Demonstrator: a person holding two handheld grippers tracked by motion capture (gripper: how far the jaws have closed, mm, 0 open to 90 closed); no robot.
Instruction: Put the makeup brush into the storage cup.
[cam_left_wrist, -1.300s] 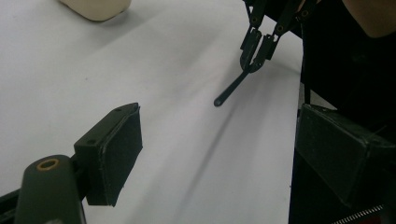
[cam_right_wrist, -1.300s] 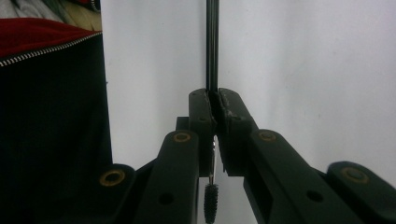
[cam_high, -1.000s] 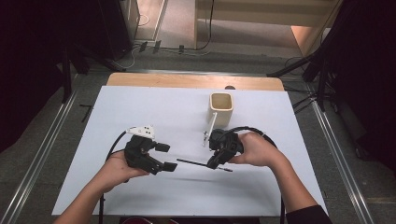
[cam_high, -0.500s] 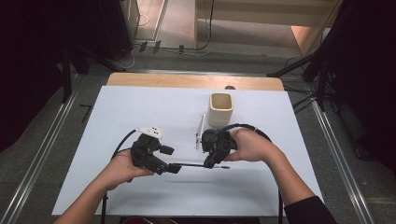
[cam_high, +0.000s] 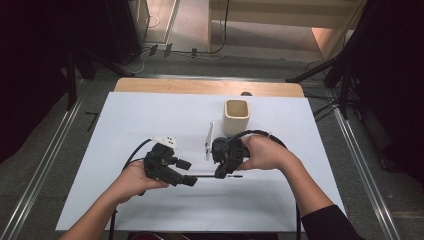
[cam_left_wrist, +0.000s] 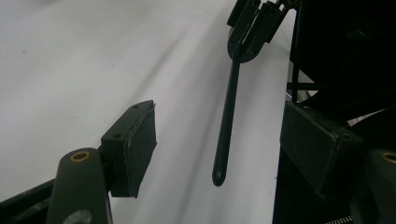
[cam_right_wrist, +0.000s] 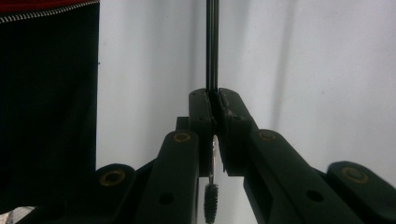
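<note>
A thin black brush (cam_high: 210, 176) hangs level just above the white table sheet (cam_high: 150, 115). My right gripper (cam_high: 223, 172) is shut on it near the bristle end. In the right gripper view the jaws (cam_right_wrist: 212, 105) pinch the wire stem (cam_right_wrist: 211, 46), and the small bristle tip (cam_right_wrist: 211, 201) pokes out behind the pads. My left gripper (cam_high: 187, 172) stands open at the handle end. In the left gripper view the black handle (cam_left_wrist: 226, 126) lies between its pads (cam_left_wrist: 135, 144) without touching either, and its rounded end sits within my left gripper (cam_left_wrist: 224, 149).
A beige square cup (cam_high: 236, 116) stands upright behind the right hand. A white stick (cam_high: 209, 140) lies on the sheet just left of the cup. The table's wooden far edge (cam_high: 200, 86) and metal floor rails (cam_high: 360, 150) border the sheet.
The right gripper has carried the brush left and toward the person. The left gripper has shifted slightly right, so the handle end now sits between its open jaws.
</note>
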